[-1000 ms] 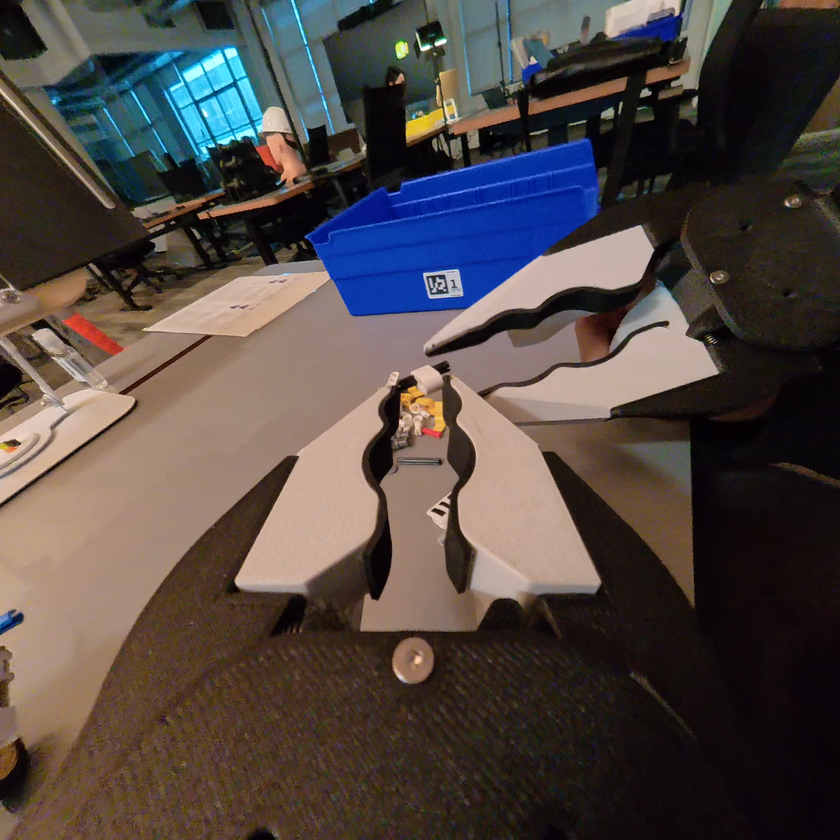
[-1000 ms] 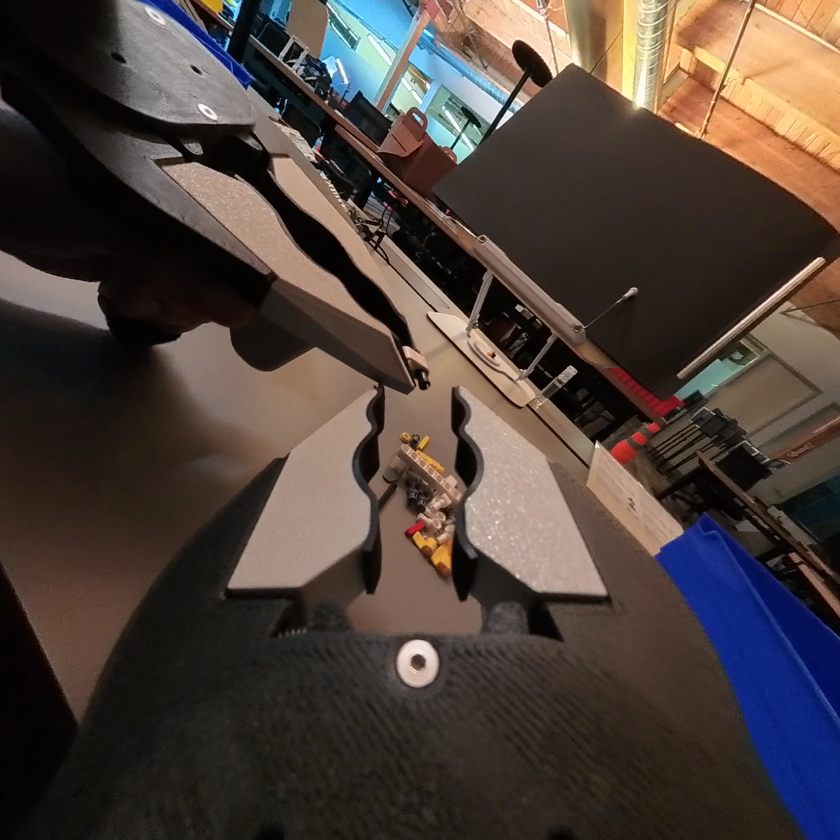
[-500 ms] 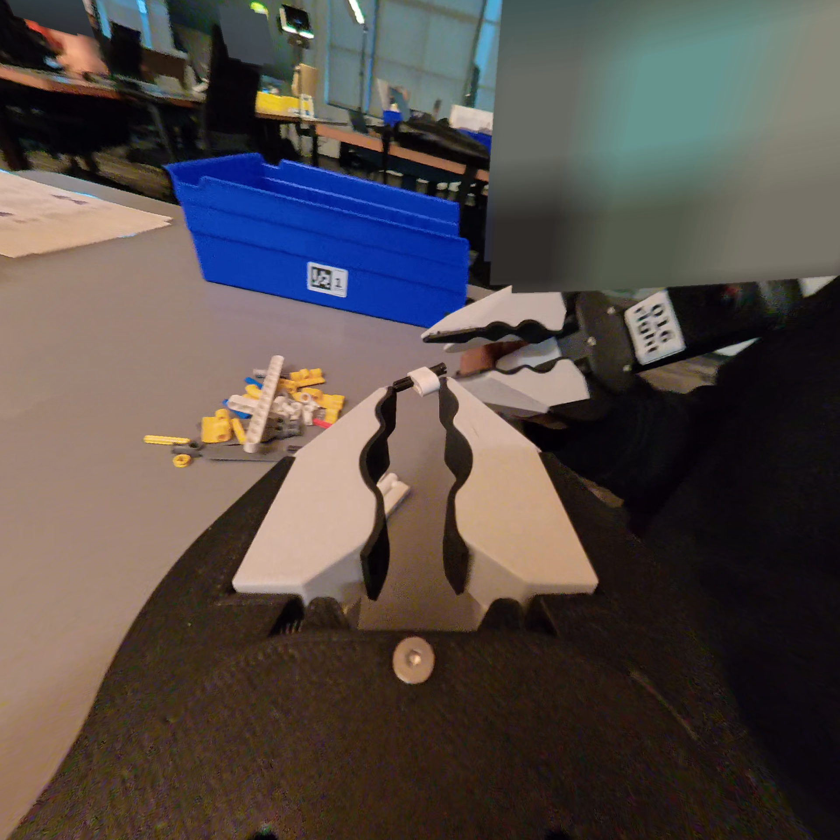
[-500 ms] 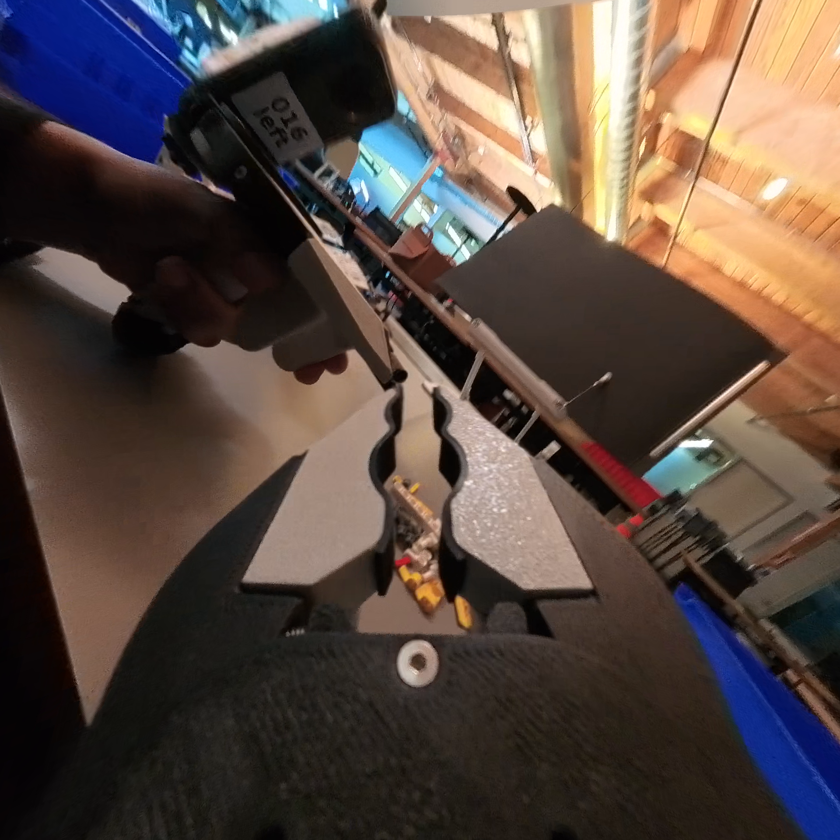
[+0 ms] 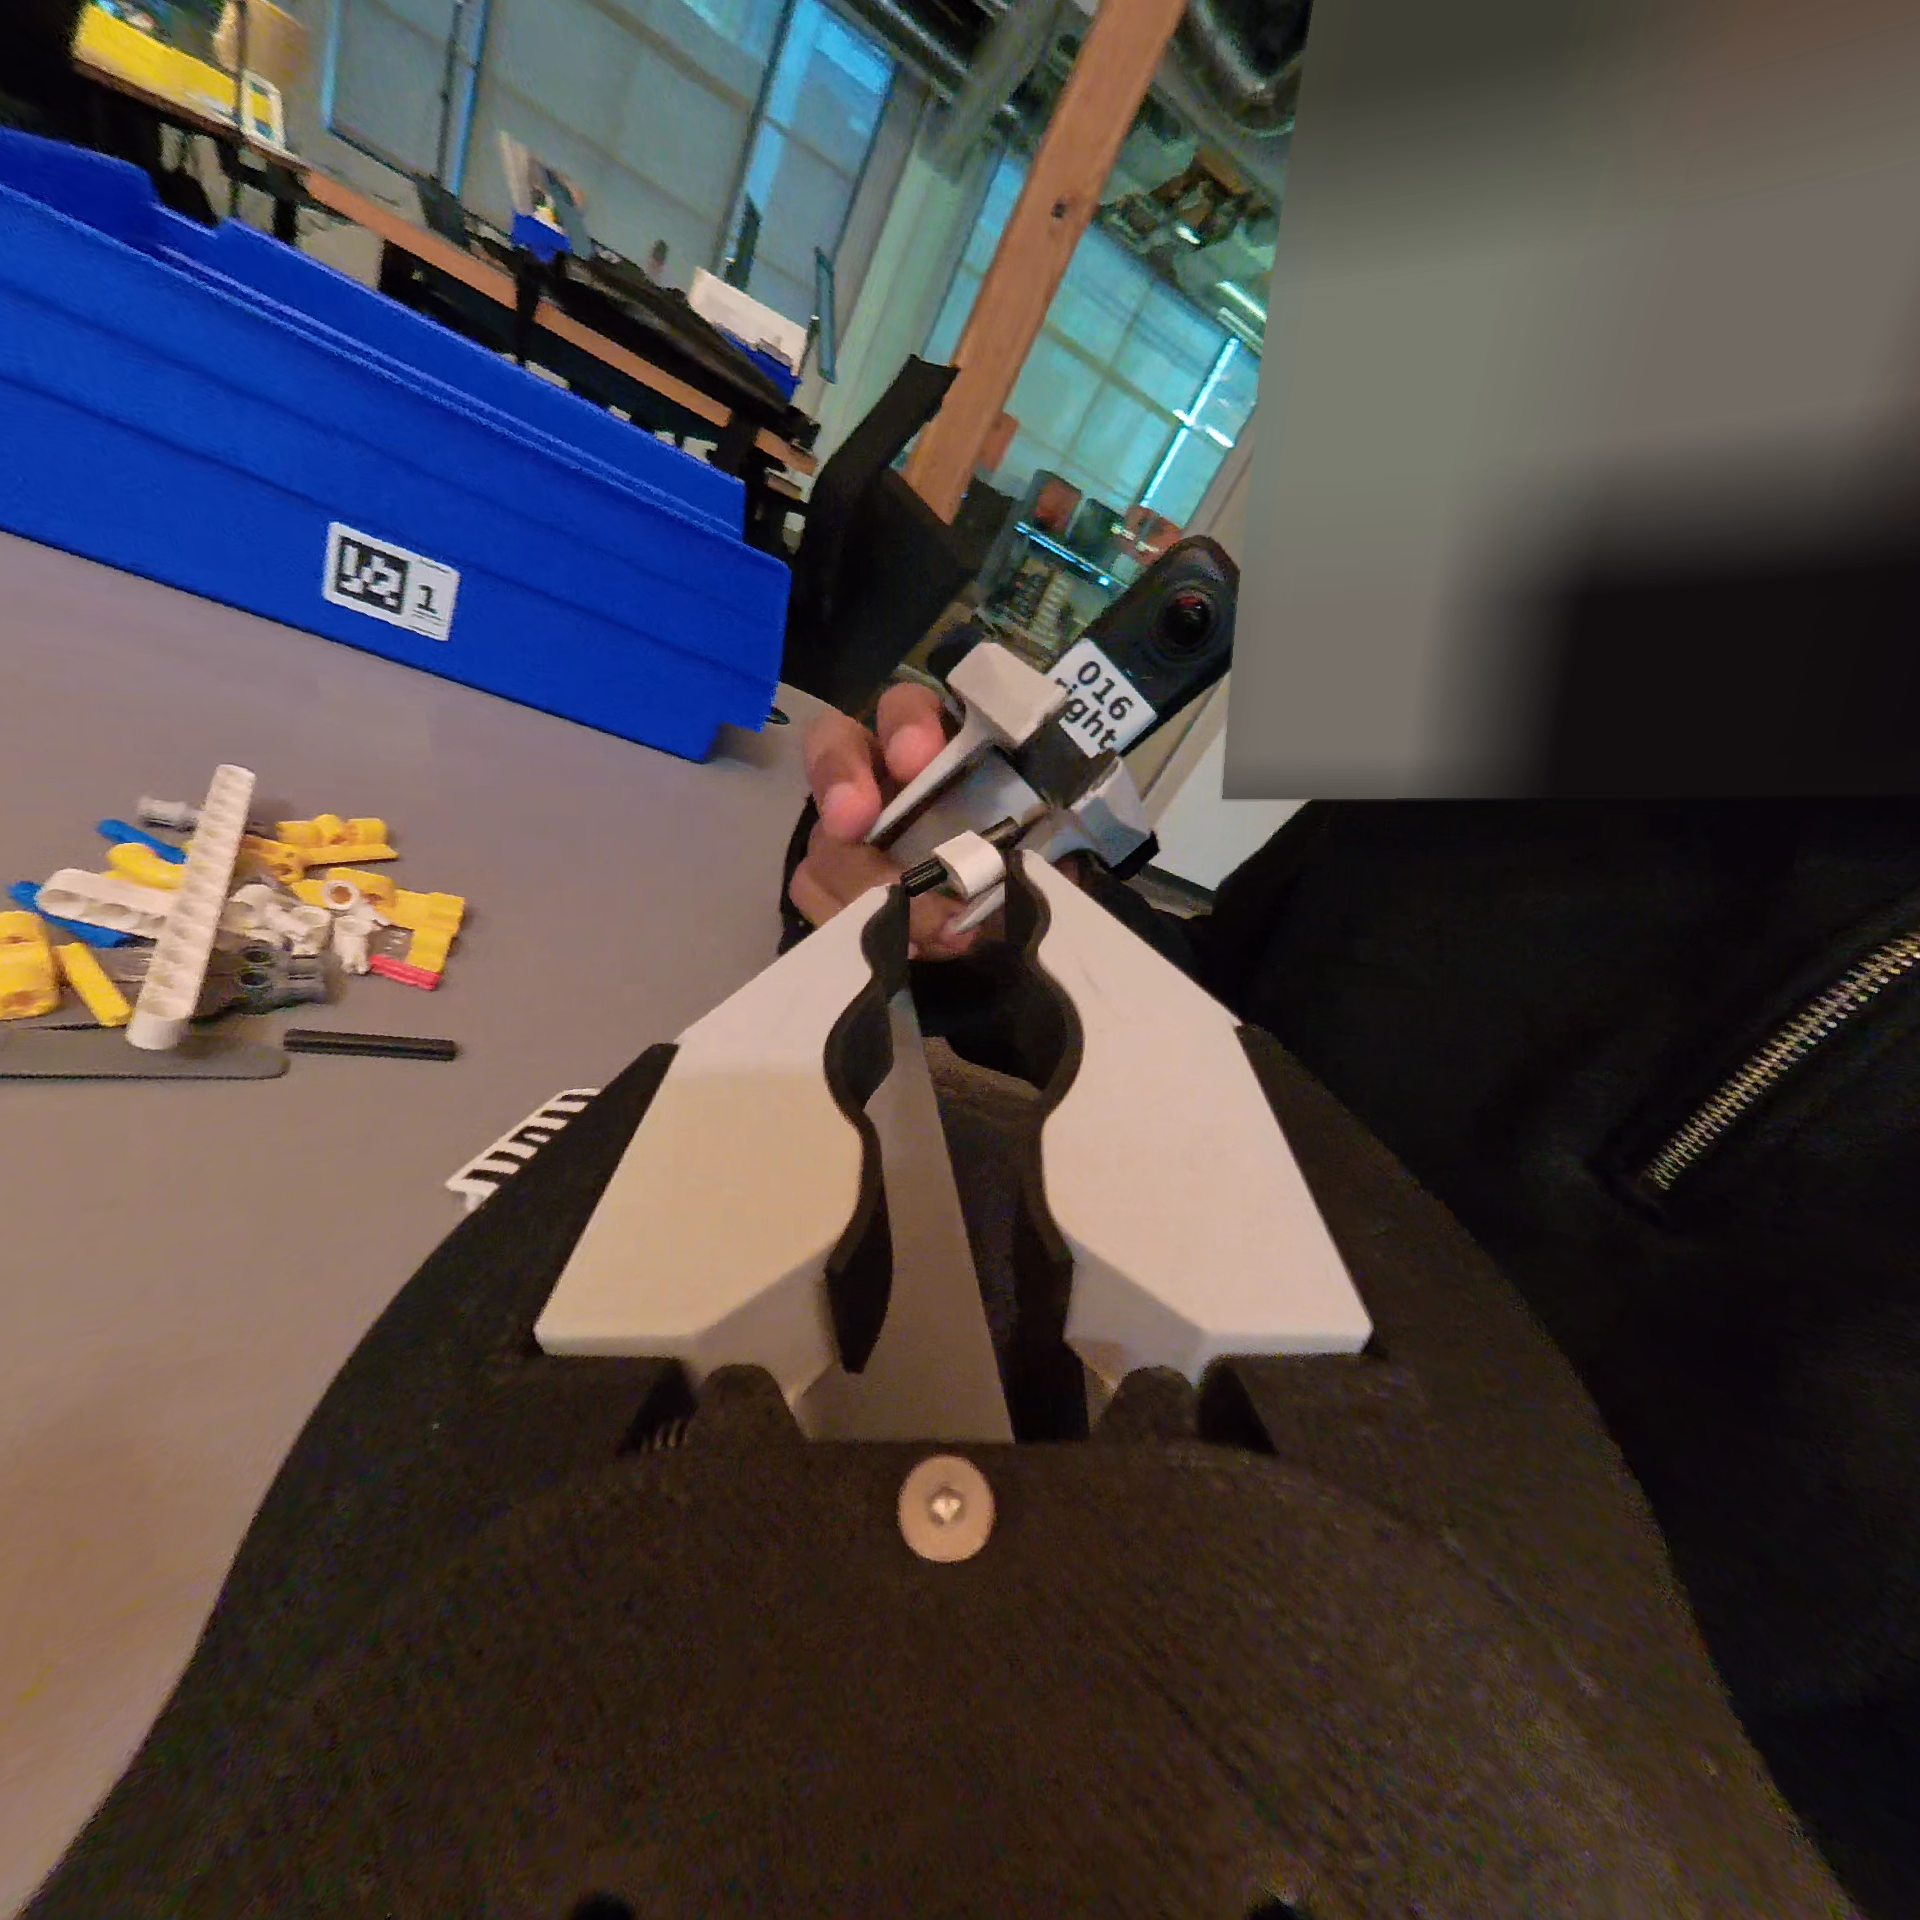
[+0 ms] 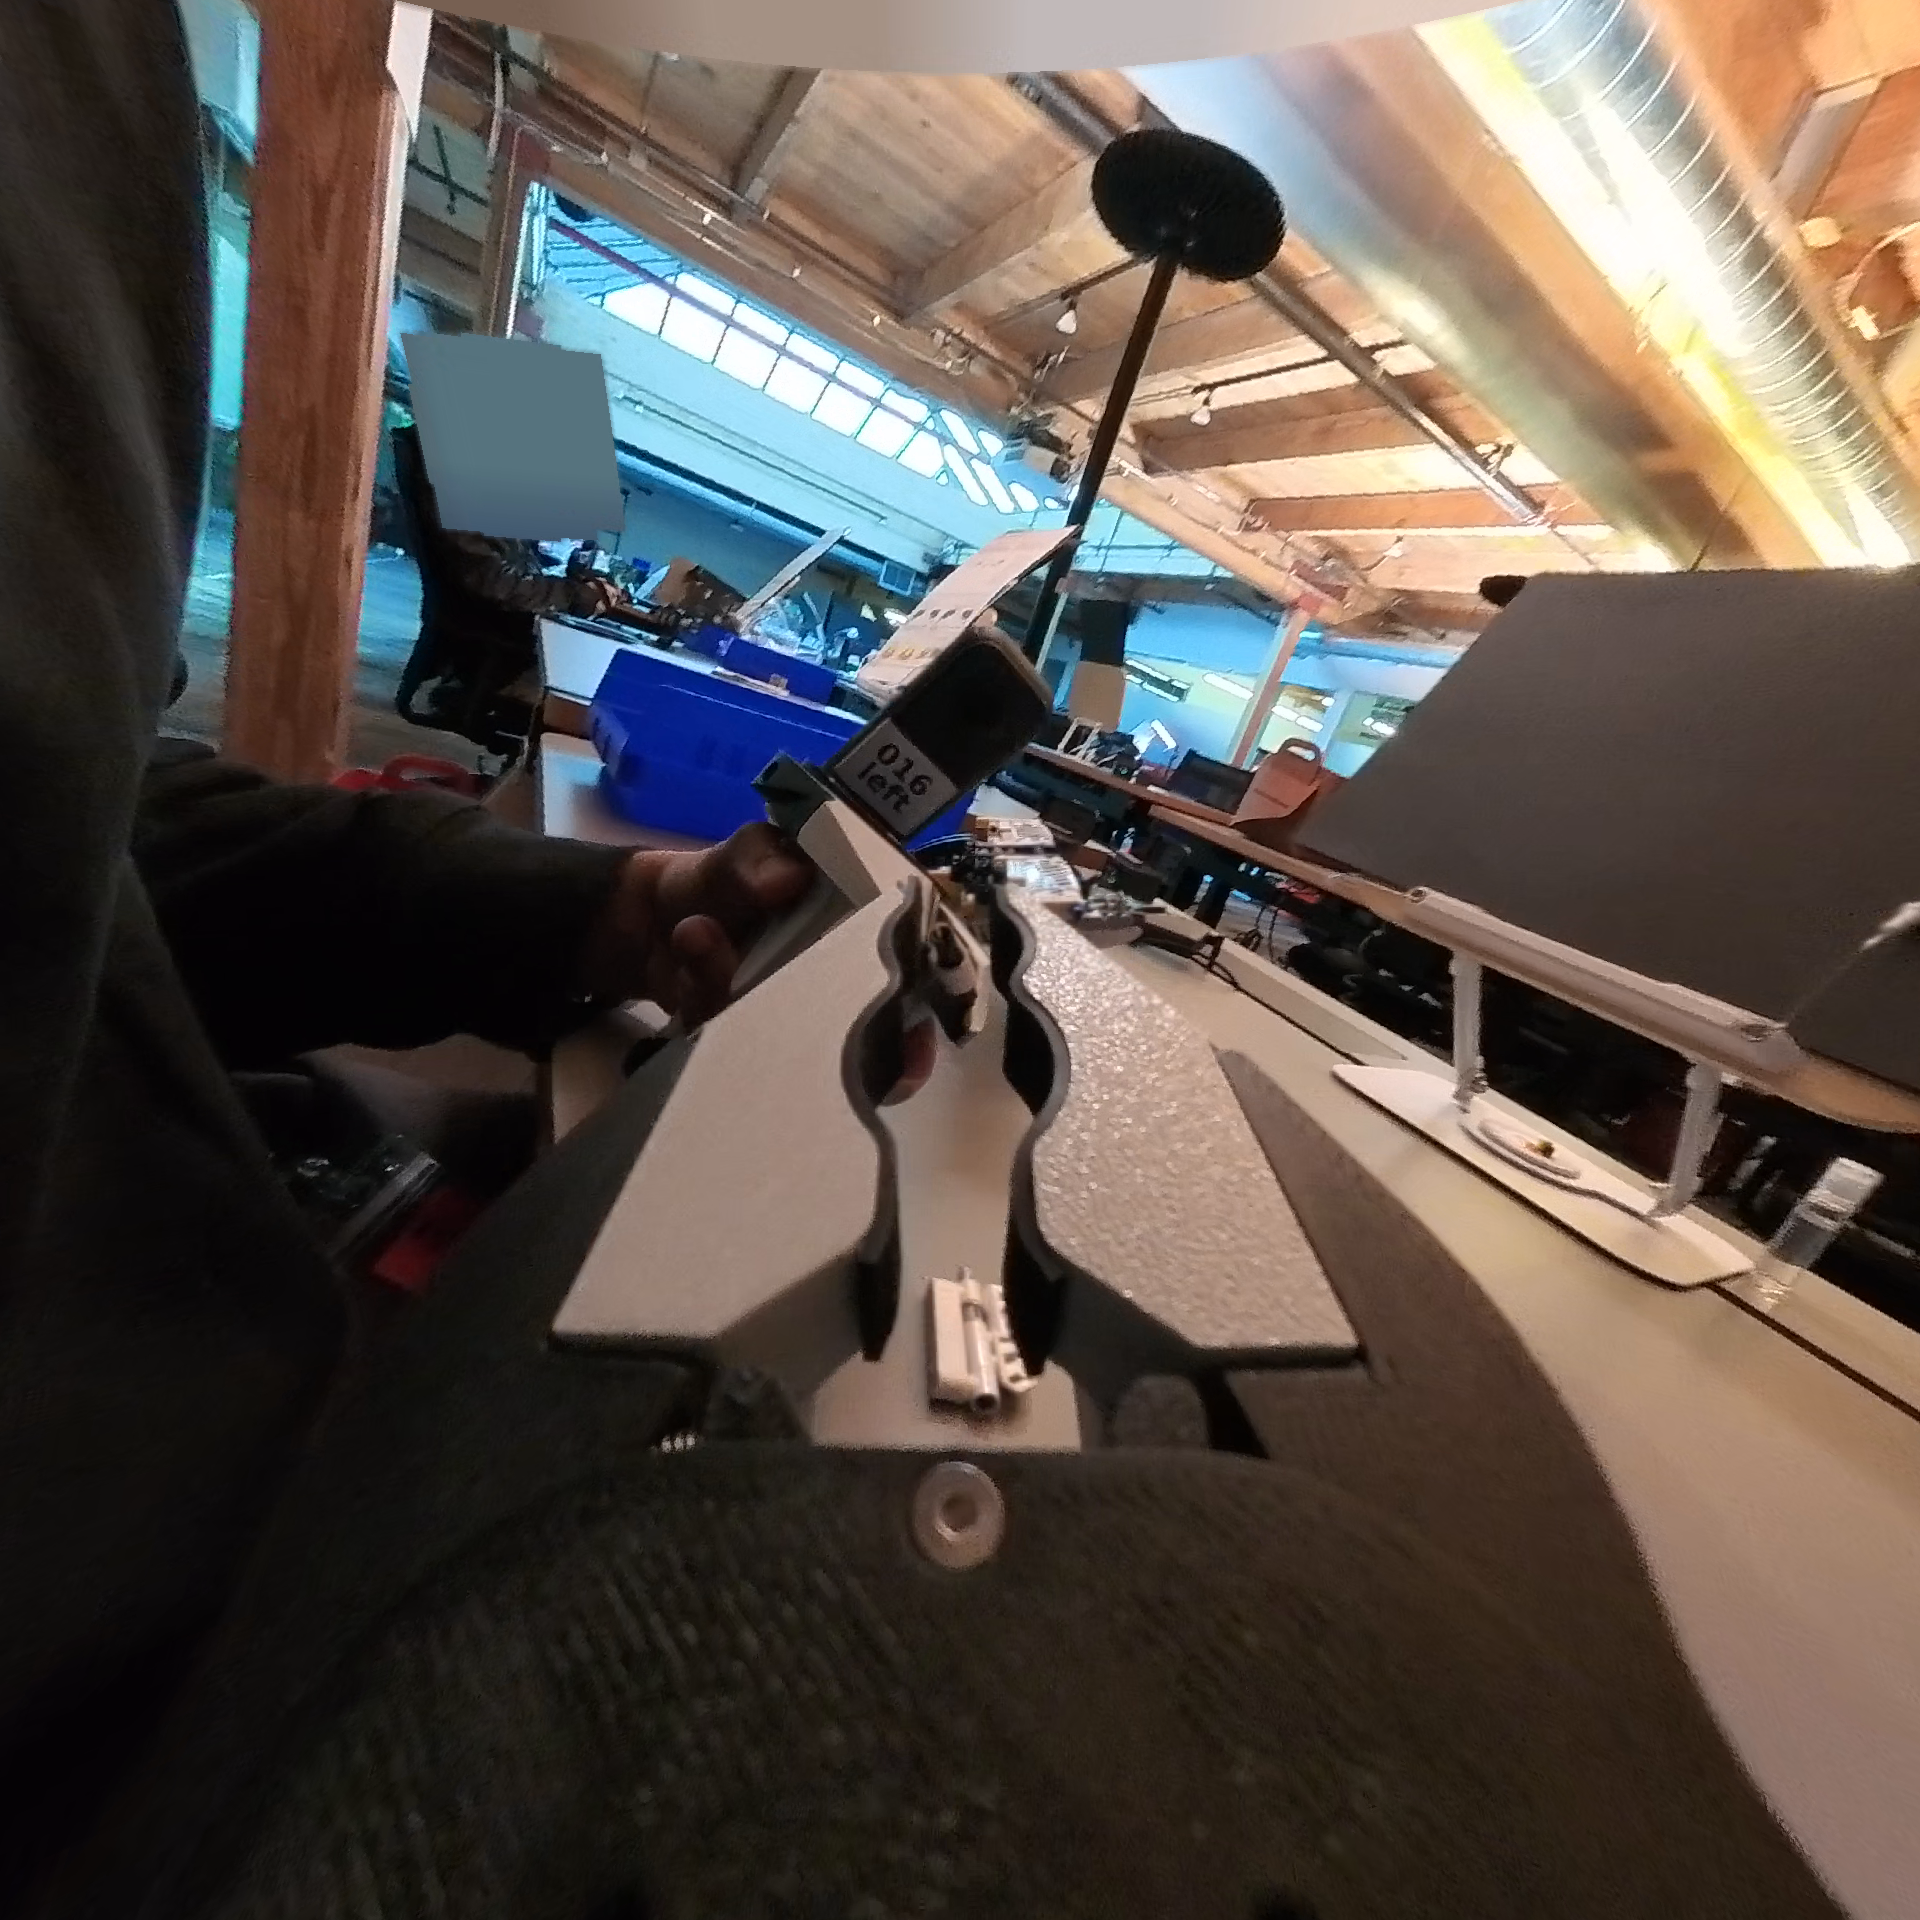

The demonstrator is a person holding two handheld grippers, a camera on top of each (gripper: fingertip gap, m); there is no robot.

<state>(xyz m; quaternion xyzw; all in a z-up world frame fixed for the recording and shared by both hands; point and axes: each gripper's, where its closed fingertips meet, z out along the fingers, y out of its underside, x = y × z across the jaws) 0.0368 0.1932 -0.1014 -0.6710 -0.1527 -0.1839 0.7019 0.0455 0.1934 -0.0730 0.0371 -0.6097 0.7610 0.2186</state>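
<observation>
A short black rod with a white sleeve [image 5: 961,871] around it sits crosswise at the very tips of the left tool [image 5: 954,902], lifted clear of the grey counter [image 5: 582,831]. The left tool's jaws are drawn narrow, with the rod's dark end at the left fingertip [image 5: 883,925] and the sleeve against the right one. The right tool [image 6: 943,920] faces it tip to tip from the other side, its jaws also narrow. From the left view its far tips reach the rod's other end, but I cannot tell whether they clamp it. A hand [image 5: 862,810] wraps the right tool's grip just behind. The other hand [image 6: 707,914], in a dark sleeve, holds the left tool.

To the left on the counter lies a heap of small yellow, white and grey building parts [image 5: 239,914], a long white holed beam [image 5: 192,904] propped across it and a thin black bar [image 5: 369,1045] just beside. Farther back stands a blue bin [image 5: 312,436] with a white tag on its wall.
</observation>
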